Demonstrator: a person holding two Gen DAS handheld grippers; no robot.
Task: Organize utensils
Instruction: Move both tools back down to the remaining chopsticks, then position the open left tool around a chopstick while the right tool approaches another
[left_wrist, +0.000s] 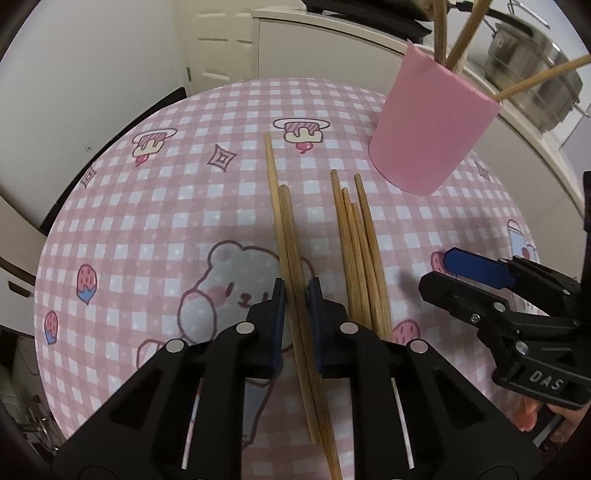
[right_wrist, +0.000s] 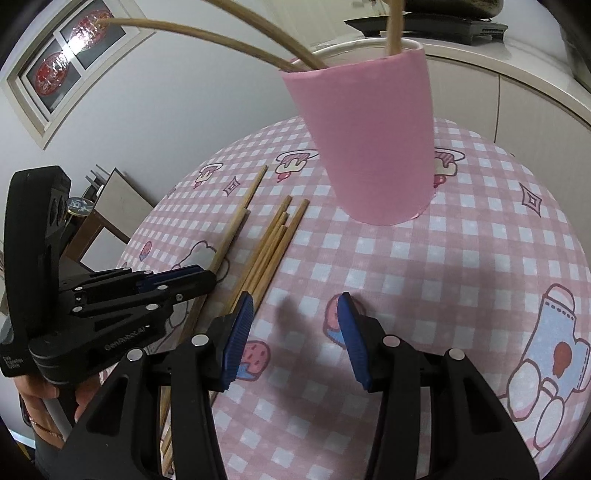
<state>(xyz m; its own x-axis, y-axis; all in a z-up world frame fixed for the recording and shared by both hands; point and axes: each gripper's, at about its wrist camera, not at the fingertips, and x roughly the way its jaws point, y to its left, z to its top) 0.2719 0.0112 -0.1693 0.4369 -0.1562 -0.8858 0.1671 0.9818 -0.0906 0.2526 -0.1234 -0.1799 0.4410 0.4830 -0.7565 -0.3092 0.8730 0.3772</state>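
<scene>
Several wooden chopsticks lie on the pink checked tablecloth. A pair runs between my left gripper's blue pads; the jaws stand close on each side of the pair, with narrow gaps showing. Another bundle lies just right of it, also in the right wrist view. A pink cup at the far right holds three chopsticks; it stands close ahead in the right wrist view. My right gripper is open and empty above the cloth, right of the bundle.
A white counter with steel pots stands behind the table. The table's round edge curves close on the left. A wall with a window and a dark side table lie beyond.
</scene>
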